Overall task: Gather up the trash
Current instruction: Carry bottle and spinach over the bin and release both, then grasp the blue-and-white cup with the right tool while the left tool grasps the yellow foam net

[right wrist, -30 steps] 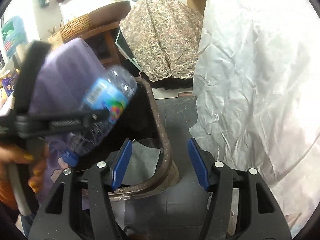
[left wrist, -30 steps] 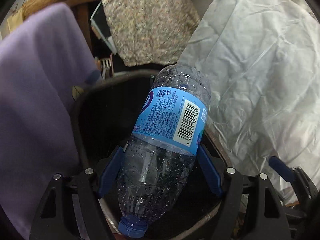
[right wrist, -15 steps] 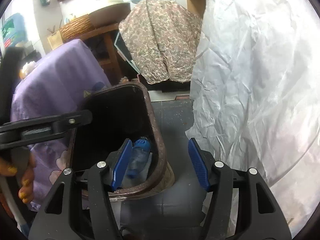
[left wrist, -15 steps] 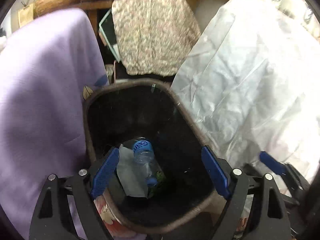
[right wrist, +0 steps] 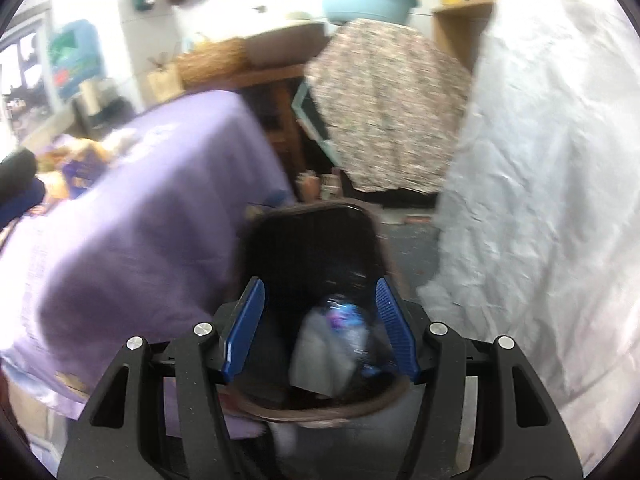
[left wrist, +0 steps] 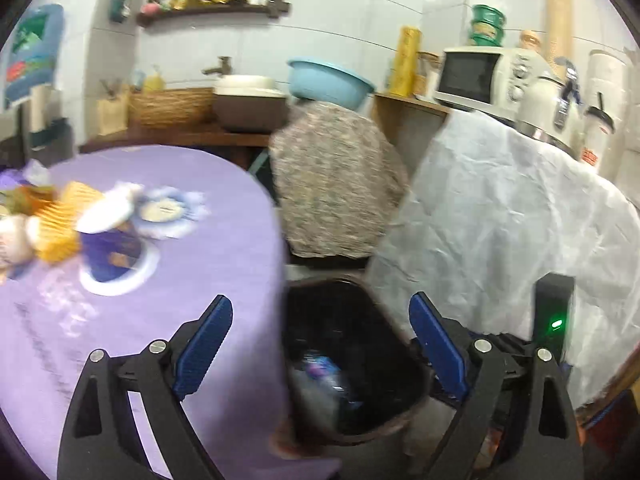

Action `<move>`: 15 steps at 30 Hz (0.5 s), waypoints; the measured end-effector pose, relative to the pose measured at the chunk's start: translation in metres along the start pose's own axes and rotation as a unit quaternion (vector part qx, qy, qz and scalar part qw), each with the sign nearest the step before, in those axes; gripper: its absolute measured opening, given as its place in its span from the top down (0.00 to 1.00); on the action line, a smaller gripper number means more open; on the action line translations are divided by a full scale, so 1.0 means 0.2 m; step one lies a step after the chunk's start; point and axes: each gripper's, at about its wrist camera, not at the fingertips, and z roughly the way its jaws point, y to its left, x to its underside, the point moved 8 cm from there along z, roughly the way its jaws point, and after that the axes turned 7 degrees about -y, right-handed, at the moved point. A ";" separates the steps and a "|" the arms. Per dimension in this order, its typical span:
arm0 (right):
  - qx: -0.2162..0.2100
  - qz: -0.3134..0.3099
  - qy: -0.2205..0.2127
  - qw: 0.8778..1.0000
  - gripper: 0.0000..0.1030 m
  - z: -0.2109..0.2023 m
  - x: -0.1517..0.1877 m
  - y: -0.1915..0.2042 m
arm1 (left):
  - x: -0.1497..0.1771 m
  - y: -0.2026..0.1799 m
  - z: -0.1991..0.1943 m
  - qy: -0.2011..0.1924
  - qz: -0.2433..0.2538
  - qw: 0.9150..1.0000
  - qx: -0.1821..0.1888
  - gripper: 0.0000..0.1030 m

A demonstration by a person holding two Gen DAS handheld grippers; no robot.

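A dark bin point(left wrist: 372, 430) with a brown rim stands on the floor between a purple-clothed table point(left wrist: 224, 264) and a white-draped counter point(left wrist: 520, 216). A clear plastic bottle point(left wrist: 324, 376) with a blue label lies inside it beside grey paper; it also shows in the right wrist view point(right wrist: 352, 328). My left gripper point(left wrist: 320, 344) is open and empty, raised above the bin. My right gripper point(right wrist: 320, 320) is open and empty, over the bin point(right wrist: 320, 412). On the table lie a purple cup point(left wrist: 112, 256), a yellow wrapper point(left wrist: 60, 220) and other litter.
A patterned cloth point(left wrist: 336, 180) covers something behind the bin. A shelf behind holds a basket point(left wrist: 172, 106), a basin point(left wrist: 248, 104) and a blue bowl point(left wrist: 328, 82). A microwave point(left wrist: 472, 76) and a cooker point(left wrist: 548, 112) stand on the counter.
The left gripper let go of the bottle, which dropped into the bin, then rose and tilted up toward the table. The right gripper shifted over the bin.
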 end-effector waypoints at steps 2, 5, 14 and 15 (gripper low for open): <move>-0.029 -0.007 -0.003 1.000 0.41 0.00 -0.05 0.11 | -0.02 0.13 -0.04 -0.003 -0.001 0.999 -0.036 0.14; -0.082 -0.019 -0.004 0.996 0.34 0.03 -0.12 0.31 | -0.04 0.36 -0.09 -0.005 -0.016 0.997 -0.080 0.14; -0.172 -0.089 0.008 0.981 0.21 0.12 -0.28 0.92 | -0.03 1.06 -0.32 0.010 -0.075 0.979 -0.188 0.11; -0.178 -0.094 0.014 0.979 0.21 0.14 -0.29 0.97 | -0.02 1.14 -0.35 0.011 -0.087 0.976 -0.201 0.11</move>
